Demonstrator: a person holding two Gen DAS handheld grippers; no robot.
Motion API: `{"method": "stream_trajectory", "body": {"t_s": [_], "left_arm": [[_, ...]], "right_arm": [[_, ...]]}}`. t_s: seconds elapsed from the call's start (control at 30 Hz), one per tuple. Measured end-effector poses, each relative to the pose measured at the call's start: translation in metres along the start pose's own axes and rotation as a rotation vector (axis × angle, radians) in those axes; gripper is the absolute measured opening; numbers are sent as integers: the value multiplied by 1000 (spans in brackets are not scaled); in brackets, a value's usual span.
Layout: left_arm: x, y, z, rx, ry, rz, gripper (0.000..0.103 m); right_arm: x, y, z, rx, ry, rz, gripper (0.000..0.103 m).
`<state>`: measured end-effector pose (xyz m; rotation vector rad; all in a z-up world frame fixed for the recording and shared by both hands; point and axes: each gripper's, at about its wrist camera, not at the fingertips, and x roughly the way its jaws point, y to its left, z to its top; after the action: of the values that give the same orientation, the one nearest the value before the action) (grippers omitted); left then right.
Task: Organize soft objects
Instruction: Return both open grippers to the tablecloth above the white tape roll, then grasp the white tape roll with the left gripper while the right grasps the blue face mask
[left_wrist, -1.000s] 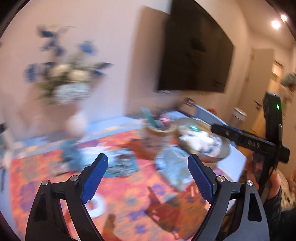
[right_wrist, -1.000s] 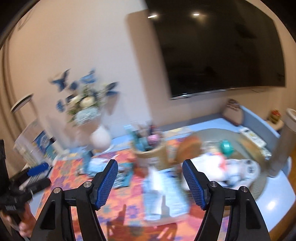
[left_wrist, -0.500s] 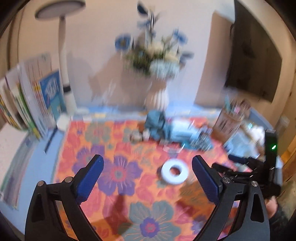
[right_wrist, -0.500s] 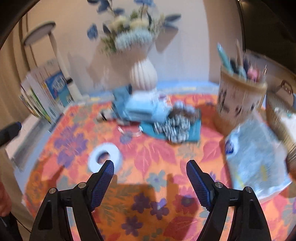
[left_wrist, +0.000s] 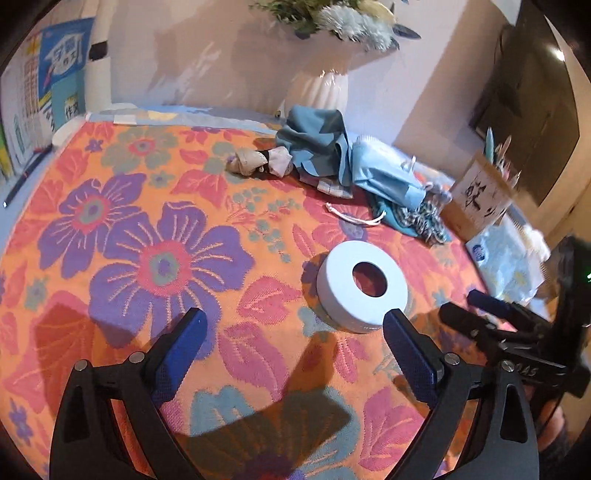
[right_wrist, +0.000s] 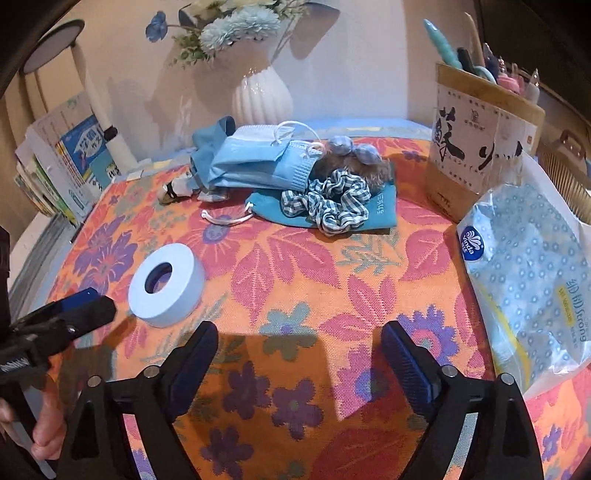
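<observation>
A heap of soft things lies at the back of the flowered tablecloth (right_wrist: 295, 266): a blue cloth (right_wrist: 207, 147), light blue face masks (right_wrist: 258, 158), a checked scrunchie (right_wrist: 332, 203) on a teal drawstring pouch (right_wrist: 376, 218), and a brown furry item (right_wrist: 376, 171). The left wrist view also shows a small beige rolled piece (left_wrist: 255, 162) beside the cloth (left_wrist: 317, 140). My left gripper (left_wrist: 293, 317) hangs open over the tablecloth, nothing between its fingers. My right gripper (right_wrist: 300, 328) is well short of the heap, its jaws opening and empty.
A white tape roll (right_wrist: 177, 295) lies flat at the left, close to the left gripper's right finger (left_wrist: 402, 339). A tissue pack (right_wrist: 532, 277) and a pen holder (right_wrist: 480, 147) stand at the right. A white vase (right_wrist: 262, 96) and books (right_wrist: 66, 158) line the back.
Both grippers have sunk toward the table and tipped downward; the views swung from the wall and screen onto the tablecloth. The right gripper's jaws stand wider than before.
</observation>
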<state>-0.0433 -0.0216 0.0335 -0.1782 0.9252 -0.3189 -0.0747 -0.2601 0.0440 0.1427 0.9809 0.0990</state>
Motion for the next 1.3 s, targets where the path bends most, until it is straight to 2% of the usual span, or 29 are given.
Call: {"method": "stream_trajectory", "body": {"t_s": [0.1, 0.27, 0.4, 0.53, 0.63, 0.73, 0.8, 0.87, 0.9, 0.93, 0.97, 1.03, 1.13, 1.23, 1.3], "left_arm": [[3, -2, -2, 6, 15, 3, 96], [10, -14, -3, 79, 26, 59, 96], [12, -25, -3, 138, 32, 105, 96], [8, -36, 6, 184, 20, 137, 96], [9, -52, 16, 253, 7, 174, 96], [23, -63, 25, 296, 21, 170, 96], [36, -67, 29, 300, 40, 162, 95], [48, -67, 30, 284, 59, 159, 84], [54, -64, 28, 270, 71, 133, 72], [56, -62, 27, 257, 80, 96, 66], [56, -60, 26, 256, 80, 66, 65], [50, -61, 23, 277, 52, 93, 64], [43, -59, 21, 261, 25, 91, 64], [29, -47, 23, 197, -45, 53, 64], [23, -35, 25, 138, -74, 34, 64]], "right_arm": [[3, 1, 1, -4, 14, -1, 95], [4, 0, 0, -8, 25, -1, 100], [5, 1, 1, -9, 38, 12, 101], [0, -2, 8, 1, 96, 18, 101], [-28, -6, 36, -11, 18, -28, 101], [-44, 0, 68, -54, -55, -36, 101], [-38, 11, 85, -111, -37, -37, 101], [-23, 30, 95, -198, -14, -56, 101], [-17, 37, 96, -234, -11, -61, 101], [-9, 44, 97, -271, -5, -70, 101], [1, 51, 98, -303, 4, -77, 101], [19, 61, 102, -347, 20, -73, 101], [39, 71, 106, -369, 30, -64, 101], [60, 78, 112, -384, 56, -49, 101], [71, 78, 111, -388, 71, -45, 93]]}}
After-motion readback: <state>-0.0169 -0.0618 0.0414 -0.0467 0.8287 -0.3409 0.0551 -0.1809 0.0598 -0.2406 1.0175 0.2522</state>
